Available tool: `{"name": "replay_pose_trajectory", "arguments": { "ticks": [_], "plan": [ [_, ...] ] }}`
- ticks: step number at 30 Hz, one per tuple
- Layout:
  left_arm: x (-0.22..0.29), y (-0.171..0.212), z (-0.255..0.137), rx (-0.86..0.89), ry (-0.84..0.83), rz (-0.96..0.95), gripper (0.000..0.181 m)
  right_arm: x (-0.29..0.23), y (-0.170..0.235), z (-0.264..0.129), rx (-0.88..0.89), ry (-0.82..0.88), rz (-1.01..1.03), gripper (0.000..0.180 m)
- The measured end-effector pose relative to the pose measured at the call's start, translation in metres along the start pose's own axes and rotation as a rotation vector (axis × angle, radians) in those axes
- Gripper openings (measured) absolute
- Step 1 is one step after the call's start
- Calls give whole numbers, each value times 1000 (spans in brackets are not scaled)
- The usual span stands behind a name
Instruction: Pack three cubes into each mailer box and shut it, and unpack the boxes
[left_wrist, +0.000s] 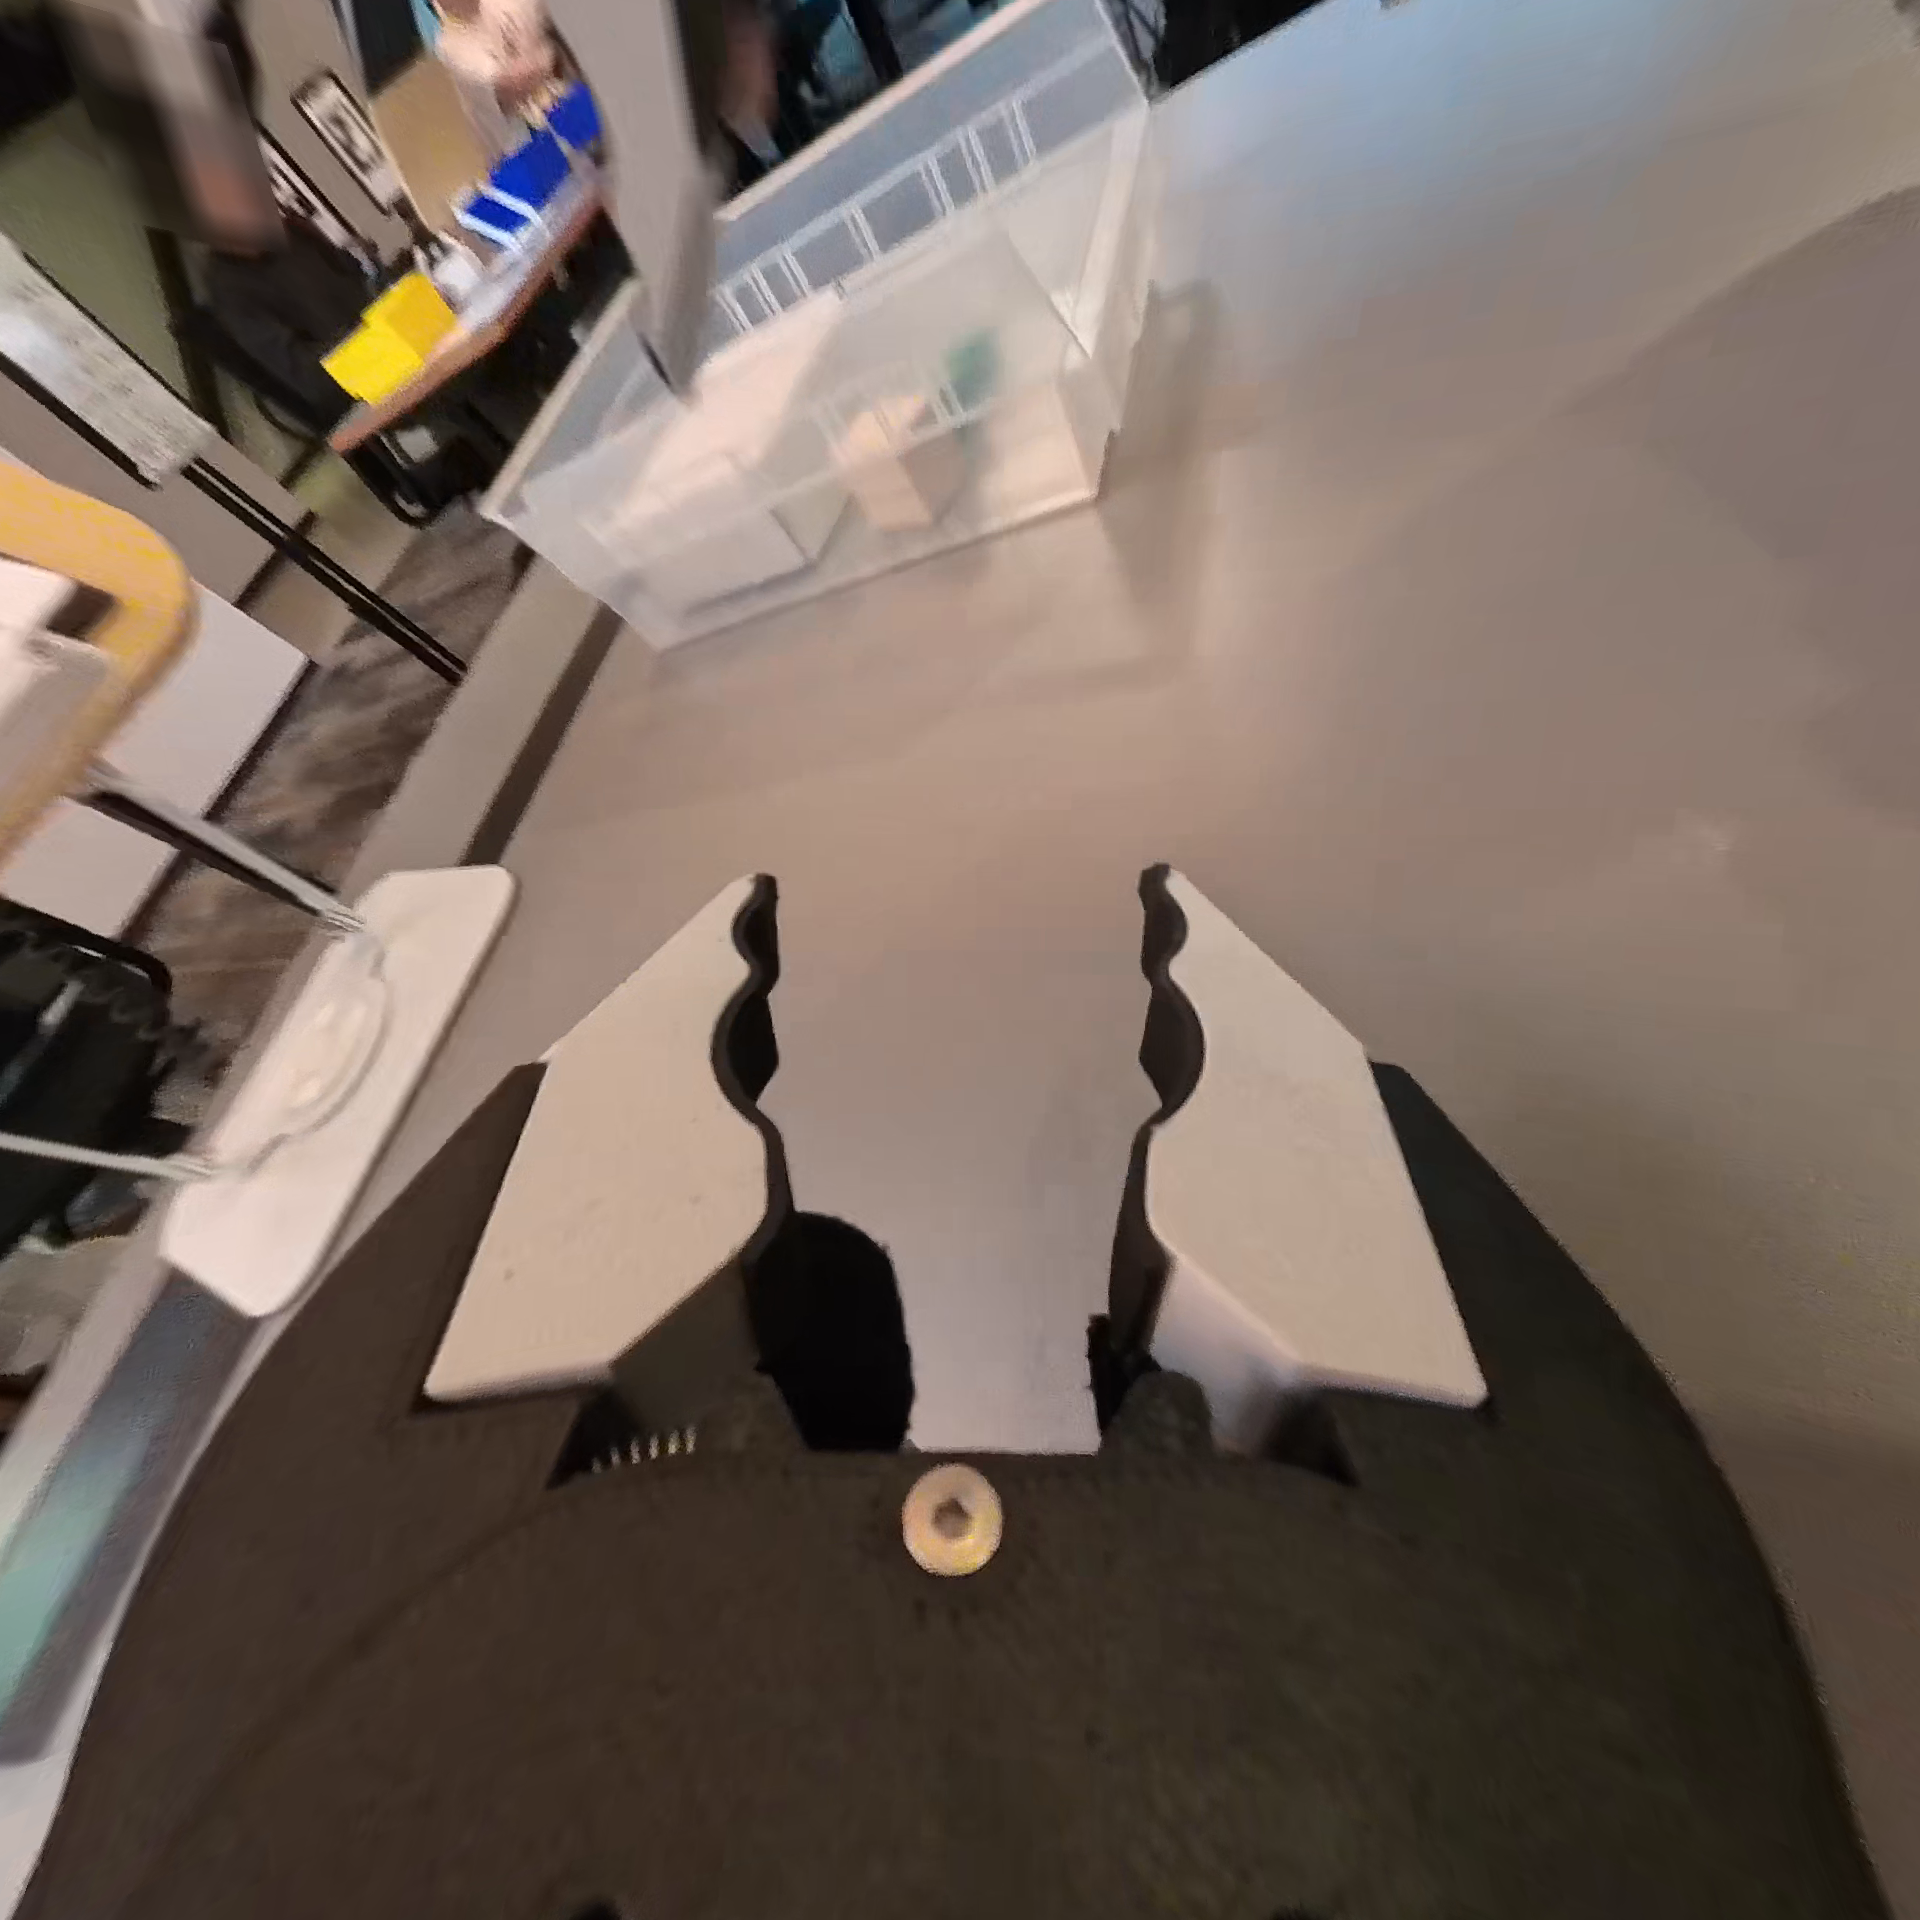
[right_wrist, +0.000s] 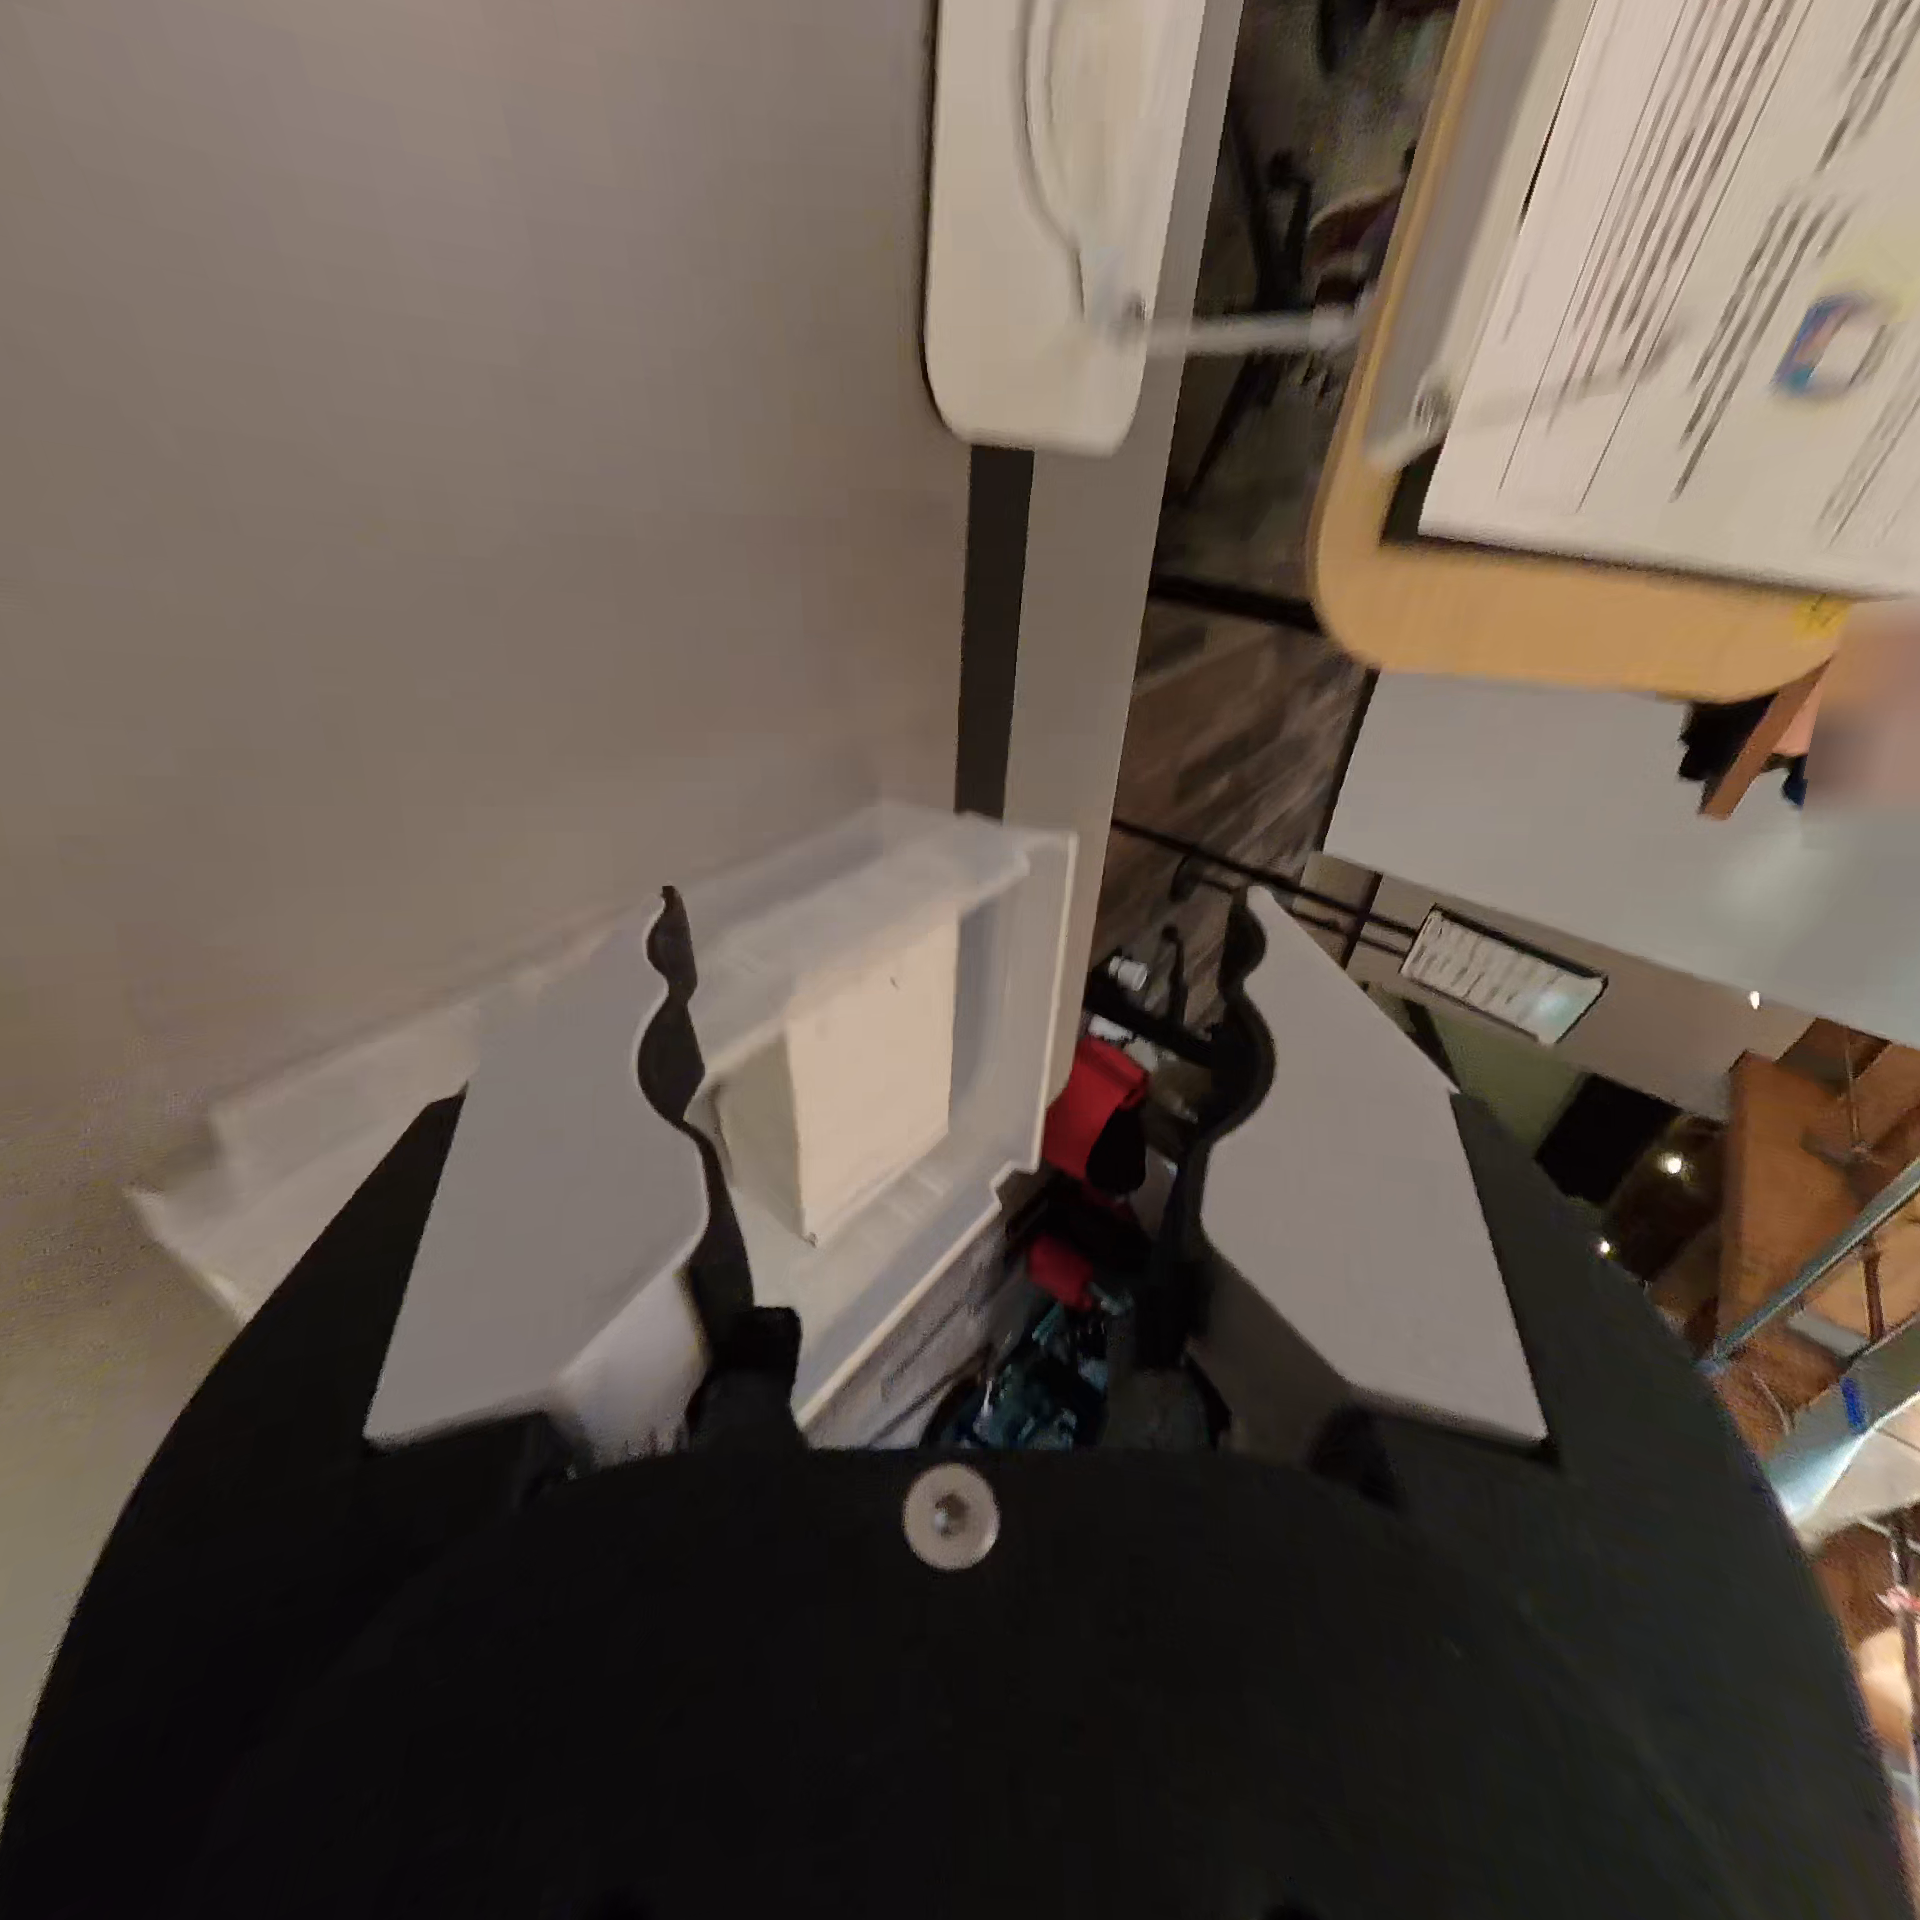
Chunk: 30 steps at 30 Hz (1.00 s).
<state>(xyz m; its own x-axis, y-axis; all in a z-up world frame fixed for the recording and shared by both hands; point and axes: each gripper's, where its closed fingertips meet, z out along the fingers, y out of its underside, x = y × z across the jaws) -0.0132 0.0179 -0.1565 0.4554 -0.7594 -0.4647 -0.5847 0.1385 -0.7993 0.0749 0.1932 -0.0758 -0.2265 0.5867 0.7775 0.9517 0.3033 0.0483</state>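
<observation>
Both empty: left gripper (left_wrist: 956, 894) spread wide toward the clear bin (left_wrist: 831, 457), right gripper (right_wrist: 956, 909) equally wide, presumably ready to reach for cubes.

Ahead of your left claw (left_wrist: 956, 883) the bench (left_wrist: 1351, 779) lies bare up to the clear bin (left_wrist: 831, 457); a white pad (left_wrist: 343, 1081) sits at the left edge. Your right claw (right_wrist: 956, 914) faces a clear bin (right_wrist: 883, 1039) at the bench edge.

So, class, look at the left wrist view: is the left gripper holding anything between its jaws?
No, the left gripper has its jaws spread apart, with only bare table showing between them.
</observation>
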Motion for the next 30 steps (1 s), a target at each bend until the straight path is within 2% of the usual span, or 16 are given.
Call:
{"name": "replay_pose_trajectory", "arguments": {
  "ticks": [4, 5, 6, 7, 11, 16, 19, 22, 26, 30],
  "plan": [
    [-39, -22, -48, 35, -127, 50, 72, -54, -85, -20, 281, -95, 129, 101],
    [-48, -23, -64, 22, -145, 61, 77, -69, -102, -22, 349, -138, 159, 101],
    [-55, -20, -79, -16, -137, 64, 91, -82, -116, -22, 403, -171, 186, 101],
    [-63, -11, -94, -81, -130, 71, 100, -93, -127, -20, 446, -199, 212, 100],
    [-111, 33, -154, -321, -162, 154, 103, -131, -154, 2, 544, -314, 315, 96],
    [-137, 127, -206, -669, -30, 120, 113, -158, -166, 23, 624, -418, 384, 95],
    [-131, 176, -221, -788, 98, 57, 124, -162, -166, 26, 654, -438, 396, 88],
    [-132, 213, -227, -871, 160, 10, 127, -164, -169, 23, 671, -423, 361, 86],
    [-124, 242, -223, -924, 241, -35, 127, -169, -176, 18, 707, -435, 344, 78],
    [-117, 249, -213, -934, 287, -80, 127, -172, -175, 18, 723, -458, 366, 75]
  ]
}}
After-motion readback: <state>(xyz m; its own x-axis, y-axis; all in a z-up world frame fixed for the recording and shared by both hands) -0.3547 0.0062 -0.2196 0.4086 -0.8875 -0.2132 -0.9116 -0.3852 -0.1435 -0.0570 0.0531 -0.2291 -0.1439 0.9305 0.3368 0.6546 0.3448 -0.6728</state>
